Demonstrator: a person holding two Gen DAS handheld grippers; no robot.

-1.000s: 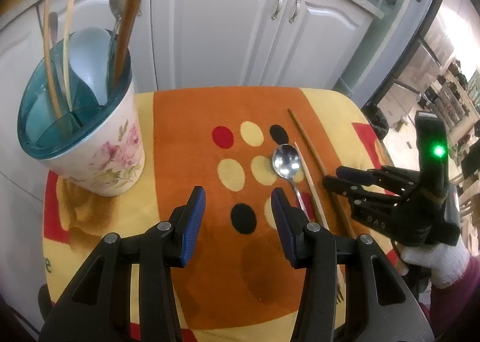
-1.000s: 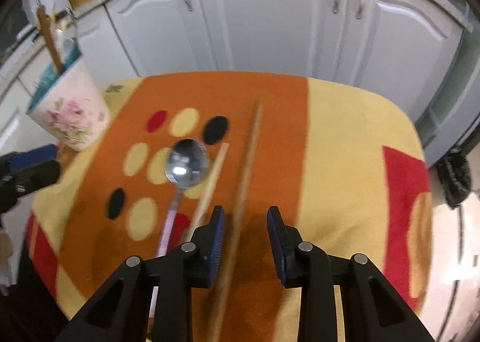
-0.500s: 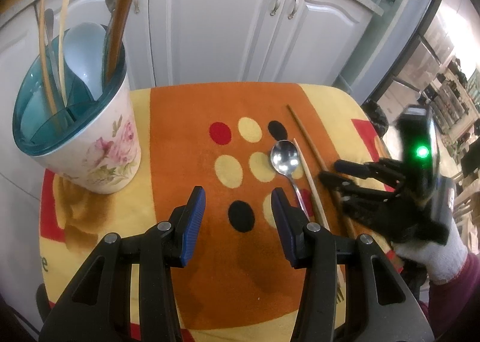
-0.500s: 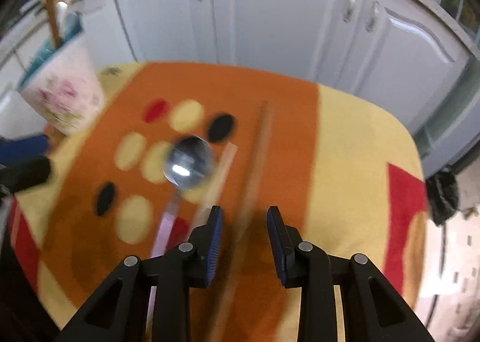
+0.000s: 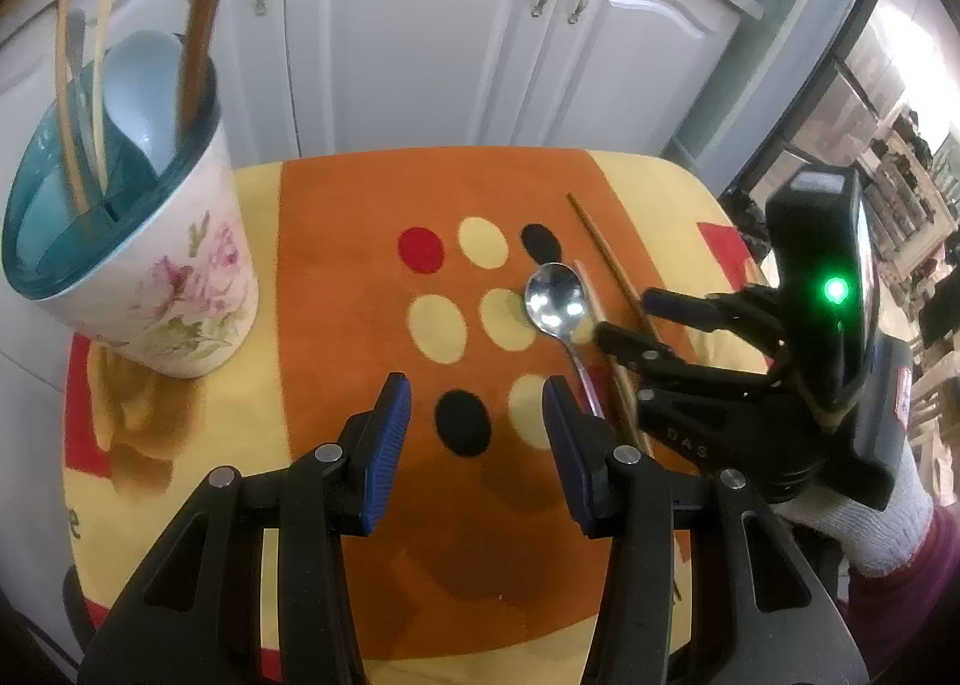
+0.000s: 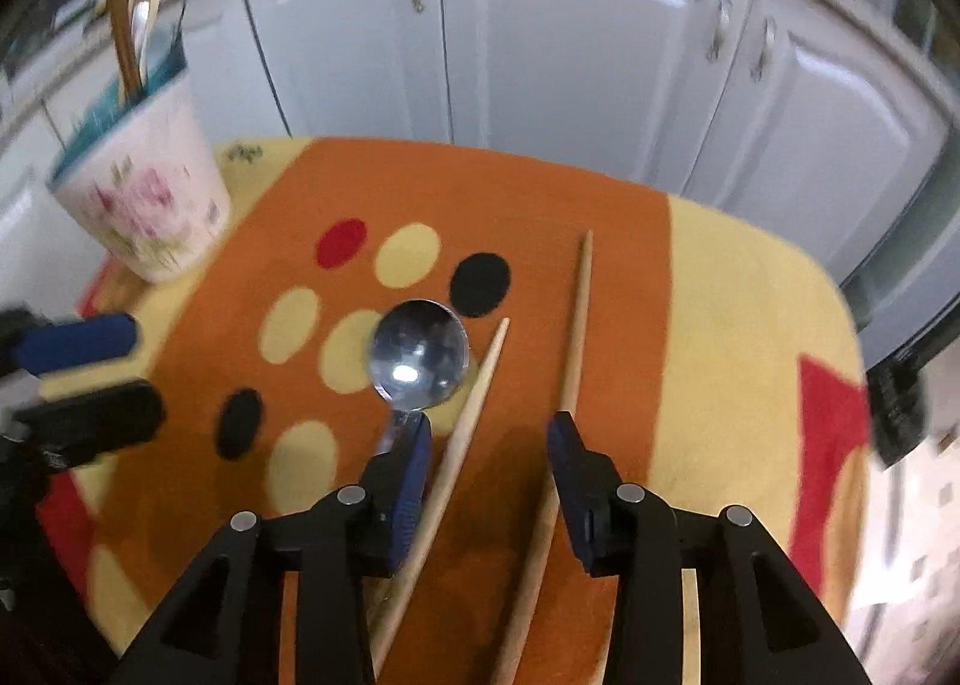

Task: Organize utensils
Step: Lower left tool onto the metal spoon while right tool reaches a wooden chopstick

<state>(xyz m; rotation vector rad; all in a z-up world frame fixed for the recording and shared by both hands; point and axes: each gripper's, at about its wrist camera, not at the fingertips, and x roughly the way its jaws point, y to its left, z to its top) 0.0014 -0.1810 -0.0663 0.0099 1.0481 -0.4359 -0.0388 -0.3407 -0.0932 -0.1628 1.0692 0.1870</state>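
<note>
A: Where do the loose utensils lie?

B: A shiny round-bowled metal spoon (image 6: 419,355) lies on the orange, yellow and red spotted cloth (image 6: 720,325) that covers the table, bowl toward the white cabinet doors (image 6: 588,42). Just beside it to the right lies a pale wooden chopstick (image 6: 462,439), and farther right a longer brown wooden chopstick (image 6: 570,361), the two well apart at their far tips.

A: And the right gripper (image 6: 489,457)?

B: It points steeply down over them and its jaws are opening. Both chopsticks pass between the blue pads; neither pad presses on them. The left finger covers part of the spoon's handle. A white knitted glove (image 5: 870,517) holds this tool.

A: What of the holder?

B: The white flower-printed utensil holder with a teal divided insert (image 5: 144,265) stands upright at the far left of the cloth. In it are a pale blue plastic ladle-like spoon (image 5: 141,96), a thick brown wooden handle (image 5: 204,12), two thin bamboo sticks (image 5: 84,96) and a metal spoon blurred behind; the sticks stand in the left compartment.

A: The left gripper (image 5: 477,433)?

B: Released, jaws wide, nothing between them, hovering above the cloth's spots near the spoon's handle.
</note>
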